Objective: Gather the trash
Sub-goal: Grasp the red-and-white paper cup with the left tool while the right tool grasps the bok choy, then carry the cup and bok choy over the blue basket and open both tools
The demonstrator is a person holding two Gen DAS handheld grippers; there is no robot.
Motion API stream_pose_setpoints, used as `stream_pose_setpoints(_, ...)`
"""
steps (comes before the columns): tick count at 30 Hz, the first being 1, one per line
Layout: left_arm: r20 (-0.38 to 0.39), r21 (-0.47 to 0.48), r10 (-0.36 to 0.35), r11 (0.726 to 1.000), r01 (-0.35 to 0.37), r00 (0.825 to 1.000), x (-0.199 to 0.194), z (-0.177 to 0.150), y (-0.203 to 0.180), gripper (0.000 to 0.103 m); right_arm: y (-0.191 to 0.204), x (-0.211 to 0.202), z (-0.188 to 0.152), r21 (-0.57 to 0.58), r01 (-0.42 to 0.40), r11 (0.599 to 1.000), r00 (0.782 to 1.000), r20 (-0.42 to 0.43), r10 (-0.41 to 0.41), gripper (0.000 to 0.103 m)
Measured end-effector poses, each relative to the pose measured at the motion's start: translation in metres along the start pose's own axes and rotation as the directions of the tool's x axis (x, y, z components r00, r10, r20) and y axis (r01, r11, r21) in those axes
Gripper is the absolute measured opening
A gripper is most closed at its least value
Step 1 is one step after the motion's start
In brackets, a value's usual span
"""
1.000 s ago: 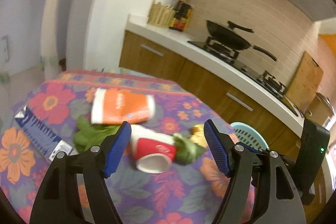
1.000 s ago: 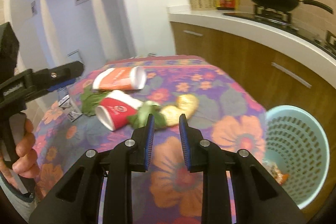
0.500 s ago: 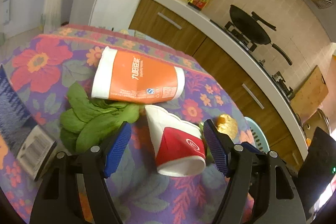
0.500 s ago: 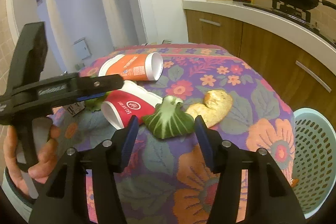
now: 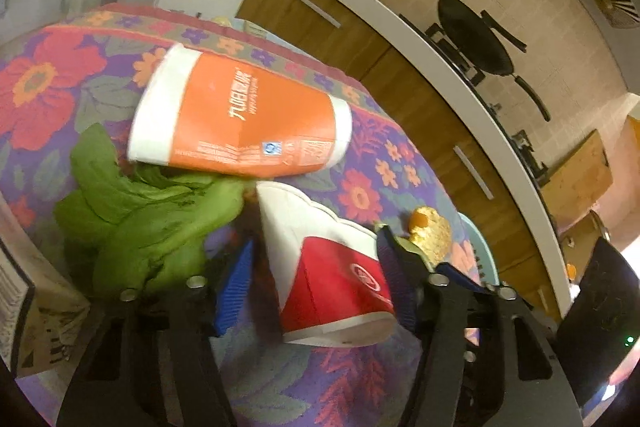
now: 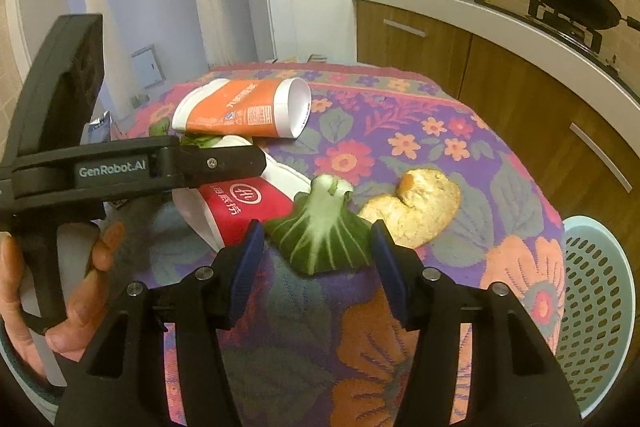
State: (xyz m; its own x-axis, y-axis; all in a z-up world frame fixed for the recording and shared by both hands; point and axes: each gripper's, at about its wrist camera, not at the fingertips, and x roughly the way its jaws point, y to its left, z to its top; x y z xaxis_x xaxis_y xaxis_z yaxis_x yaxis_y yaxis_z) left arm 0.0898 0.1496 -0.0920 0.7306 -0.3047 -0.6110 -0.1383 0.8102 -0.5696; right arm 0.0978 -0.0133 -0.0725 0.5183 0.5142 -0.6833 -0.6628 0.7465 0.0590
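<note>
Left gripper (image 5: 314, 285) sits spread wide around the tipped red paper cup (image 5: 324, 267) low in frame, not squeezing it, while the right gripper (image 6: 316, 255), equally wide, straddles a bok choy scrap (image 6: 320, 227) mid-frame, orange cup (image 6: 244, 113) lying behind, blue basket (image 6: 596, 307) far right.

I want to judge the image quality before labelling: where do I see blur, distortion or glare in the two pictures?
Left wrist view: the red cup and orange cup are slightly smeared; the counter edge bends strongly from the fisheye; bright glare at the right rim. Right wrist view: sharper, the vegetable piece is crisp; the cabinets curve near the edge; lighting is warm and dim.
</note>
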Motion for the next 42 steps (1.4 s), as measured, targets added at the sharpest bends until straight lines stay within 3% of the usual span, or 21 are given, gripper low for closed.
stream_pose_setpoints(1, -0.009, 0.001, -0.001, 1.0, 0.001, 1.0, 0.002, -0.001, 0.0, 0.045, 0.0, 0.001, 0.0, 0.003, 0.0, 1.0, 1.0, -0.003, 0.0, 0.049)
stream_pose_setpoints(3, -0.003, 0.015, 0.005, 1.0, -0.005, 1.0, 0.001, -0.003, -0.003, 0.042, -0.001, 0.003, -0.001, 0.009, -0.008, 1.0, 1.0, -0.016, 0.008, 0.032)
stream_pose_setpoints(5, 0.005, 0.042, 0.012, 0.999, -0.012, 1.0, 0.0, -0.005, -0.009, 0.037, -0.002, 0.006, -0.001, 0.015, -0.014, 1.0, 0.999, -0.031, 0.015, 0.024)
stream_pose_setpoints(9, 0.037, 0.067, 0.022, 0.997, -0.024, 0.999, -0.006, -0.007, -0.015, 0.032, 0.001, 0.0, -0.003, 0.005, -0.02, 1.0, 1.0, -0.004, 0.02, 0.015)
stream_pose_setpoints(19, 0.157, 0.122, -0.017, 0.993, -0.002, 0.987, -0.046, -0.007, -0.037, 0.03, -0.007, -0.033, -0.008, 0.035, -0.052, 0.998, 0.99, 0.132, 0.047, 0.014)
stream_pose_setpoints(26, 0.188, 0.185, -0.013, 0.983, -0.022, 0.982, -0.054, -0.014, -0.069, 0.03, -0.041, -0.068, -0.022, 0.099, 0.006, 0.995, 0.979, 0.2, -0.026, 0.014)
stream_pose_setpoints(32, 0.142, 0.247, -0.042, 0.969, 0.006, 0.989, -0.038, -0.025, -0.107, 0.03, -0.085, -0.108, -0.042, 0.179, 0.103, 0.979, 0.96, 0.241, -0.145, 0.014)
stream_pose_setpoints(37, 0.088, 0.376, -0.046, 0.927, 0.009, 0.995, -0.01, -0.048, -0.166, 0.03, -0.126, -0.128, -0.066, 0.272, 0.176, 0.946, 0.942, 0.232, -0.242, 0.014)
stream_pose_setpoints(42, 0.047, 0.458, -0.068, 0.888, 0.039, 0.997, 0.019, -0.063, -0.217, 0.03, -0.161, -0.144, -0.084, 0.334, 0.2, 0.921, 0.933, 0.223, -0.283, 0.014)
